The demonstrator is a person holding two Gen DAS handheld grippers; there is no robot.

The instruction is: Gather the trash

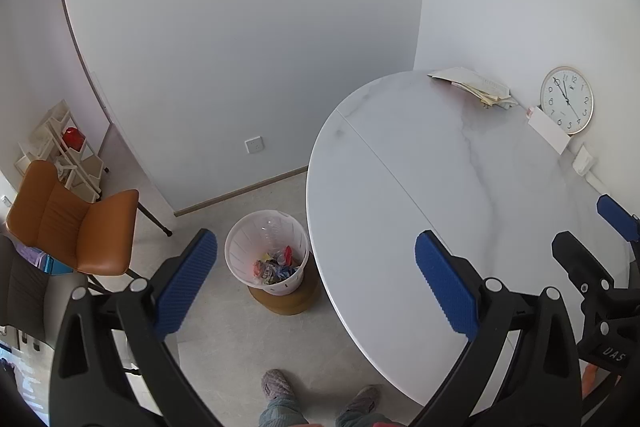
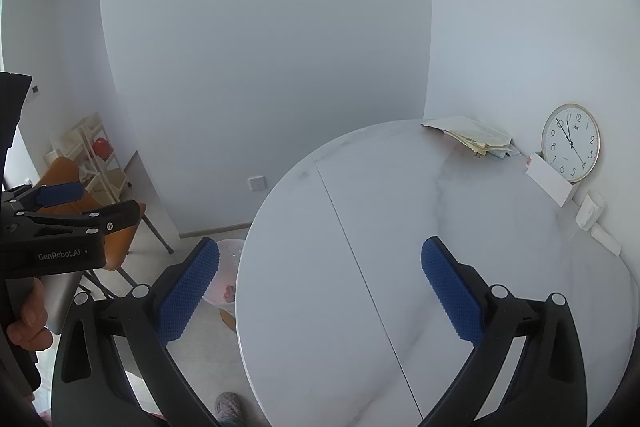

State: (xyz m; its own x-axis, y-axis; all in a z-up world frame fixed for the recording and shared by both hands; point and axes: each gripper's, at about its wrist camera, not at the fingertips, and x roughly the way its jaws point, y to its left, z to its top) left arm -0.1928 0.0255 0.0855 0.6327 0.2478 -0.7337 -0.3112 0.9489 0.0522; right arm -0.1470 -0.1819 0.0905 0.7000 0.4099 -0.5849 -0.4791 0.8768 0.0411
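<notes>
The left gripper body carries the white marking "GenRobot.AI". The wall clock dial shows numerals 1 to 12. A black gripper part bears letters reading "DAS", possibly incomplete.

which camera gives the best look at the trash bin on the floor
The left wrist view: the trash bin shows whole, with wrappers inside. In the right wrist view the bin is mostly hidden behind the gripper finger and table.

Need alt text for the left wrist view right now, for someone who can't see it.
The open, empty left gripper hangs above a white bin holding colourful trash, on the floor beside a round marble table. An orange chair stands left; slippered feet show below.
</notes>
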